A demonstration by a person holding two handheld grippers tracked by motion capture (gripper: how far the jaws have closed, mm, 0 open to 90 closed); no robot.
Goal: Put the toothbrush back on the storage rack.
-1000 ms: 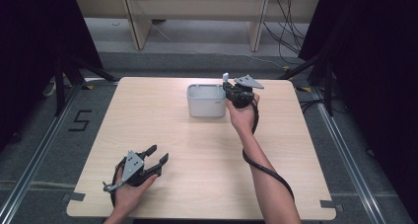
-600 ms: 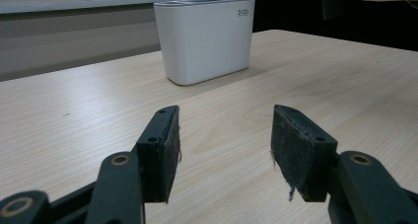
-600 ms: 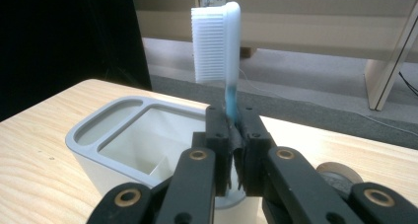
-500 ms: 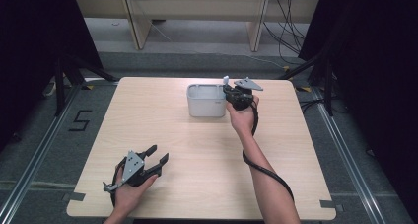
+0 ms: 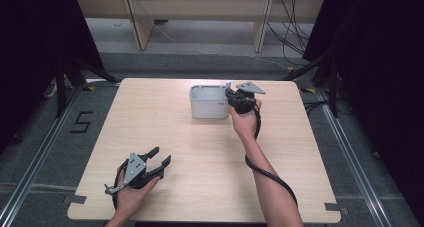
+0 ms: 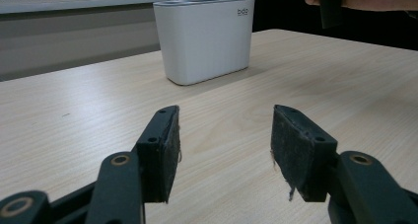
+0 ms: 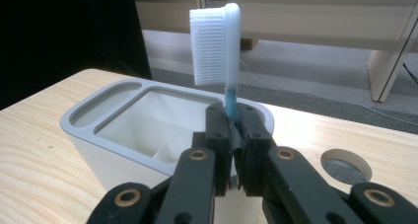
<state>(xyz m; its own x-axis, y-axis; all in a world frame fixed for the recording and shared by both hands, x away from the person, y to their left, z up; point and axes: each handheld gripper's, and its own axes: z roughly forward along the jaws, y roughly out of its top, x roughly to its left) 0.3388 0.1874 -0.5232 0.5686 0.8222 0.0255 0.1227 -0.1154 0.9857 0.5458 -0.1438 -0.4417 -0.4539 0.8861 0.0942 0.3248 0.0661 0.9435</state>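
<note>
From the high view, we see the right gripper at the far edge of the table, just right of the holder, with the toothbrush poking up from its jaws. The left gripper rests near the near left corner, jaws spread wide and empty.

In the left gripper view, our pads are rough black foam, well apart over pale wood grain. The holder is a smooth white plastic tub with rounded corners.

In the right gripper view, our jaws pinch the toothbrush by its slim handle, head up, over the holder, just this side of its right rim. We judge the toothbrush light, stiff and slick, so it could swivel in the pads; a hold on the handle, clear of the soft white bristles, suits it. The holder has open compartments with thin walls.
</note>
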